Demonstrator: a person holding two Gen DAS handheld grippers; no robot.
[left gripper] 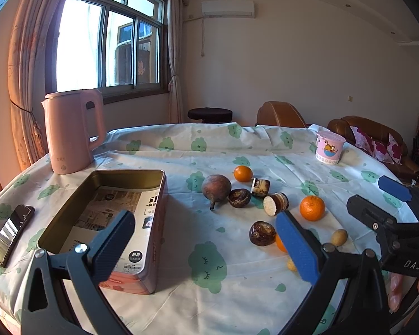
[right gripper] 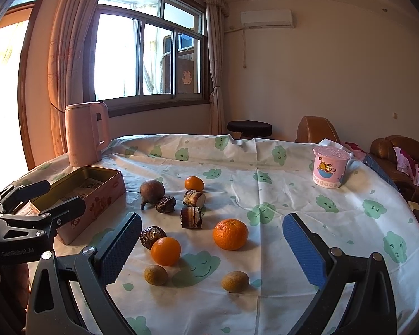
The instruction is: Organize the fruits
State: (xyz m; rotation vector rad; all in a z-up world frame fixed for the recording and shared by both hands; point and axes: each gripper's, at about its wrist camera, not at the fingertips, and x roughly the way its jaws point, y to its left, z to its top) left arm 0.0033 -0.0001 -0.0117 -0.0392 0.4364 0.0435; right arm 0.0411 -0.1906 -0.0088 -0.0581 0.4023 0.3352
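Observation:
Fruits lie loose on the tablecloth: three oranges (right gripper: 230, 234) (right gripper: 165, 251) (right gripper: 194, 183), a large brown fruit (right gripper: 152, 191), two dark wrinkled ones (right gripper: 152, 236), two cut cane pieces (right gripper: 191, 217) and two small tan fruits (right gripper: 235, 281). To their left stands an open pink tin (left gripper: 153, 223) holding only printed paper. My left gripper (left gripper: 206, 251) hovers open beside the tin's near end, and its blue pad hides part of an orange (left gripper: 280, 244). My right gripper (right gripper: 212, 251) is open above the nearest oranges, gripping nothing. Each gripper shows in the other's view (left gripper: 364, 192) (right gripper: 66, 194).
A pink kettle (left gripper: 72, 131) stands behind the tin at the table's far left. A phone (left gripper: 11, 234) lies at the left edge. A pink lidded cup (right gripper: 331, 167) sits far right. Beyond the table are a stool (right gripper: 250, 127) and brown sofas (right gripper: 405, 153).

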